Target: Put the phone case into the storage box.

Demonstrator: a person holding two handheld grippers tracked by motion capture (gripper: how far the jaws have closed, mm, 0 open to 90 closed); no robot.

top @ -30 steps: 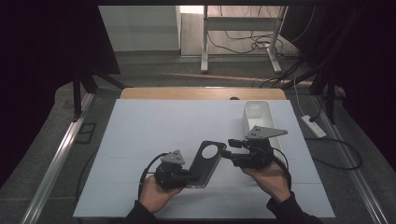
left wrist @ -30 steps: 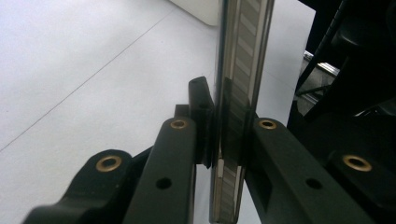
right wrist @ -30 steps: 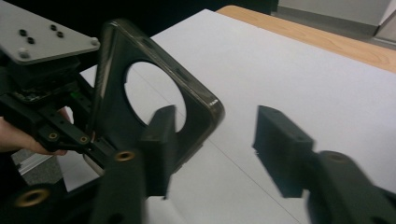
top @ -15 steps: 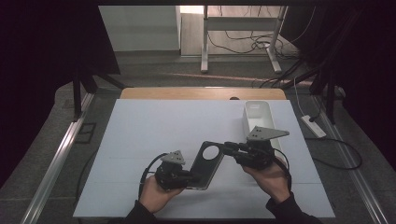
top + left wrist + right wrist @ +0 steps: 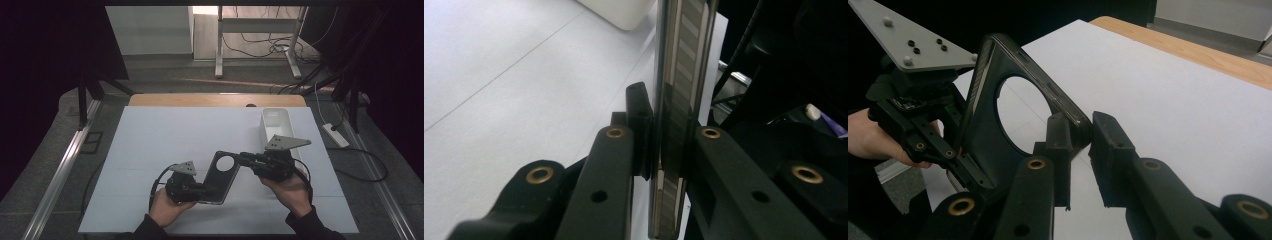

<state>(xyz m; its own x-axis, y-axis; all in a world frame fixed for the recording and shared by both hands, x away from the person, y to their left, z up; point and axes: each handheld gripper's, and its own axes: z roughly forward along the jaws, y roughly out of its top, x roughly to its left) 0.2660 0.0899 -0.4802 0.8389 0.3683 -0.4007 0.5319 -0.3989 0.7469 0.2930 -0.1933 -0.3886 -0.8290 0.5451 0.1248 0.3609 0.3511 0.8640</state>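
— From above, what are you seeing down at the lower middle of the frame?

— A dark phone case (image 5: 220, 177) with a round hole near its top is being held up off the white table (image 5: 165, 145), tilted, between both hands. The left gripper (image 5: 202, 189) is gripping its lower end, and the right gripper (image 5: 241, 157) is meeting its upper right corner. A white bin (image 5: 276, 125) is sitting just beyond the right hand, toward the upper right.

— Is the overhead telling you how tightly they are holding?

— Not really. The left gripper view is doing that: the case (image 5: 674, 100) is showing edge-on, a thin upright strip, with both black jaws of the left gripper (image 5: 669, 150) pressing against its two faces, so it is clenched on it.

— And the right one?

— In the right gripper view the case (image 5: 998, 115) is turning its face and round hole toward us, at centre left. The right gripper (image 5: 1080, 132) is sitting around the corner; one jaw is touching it, while a small gap is showing at the other, so it is looking released, not clamped.
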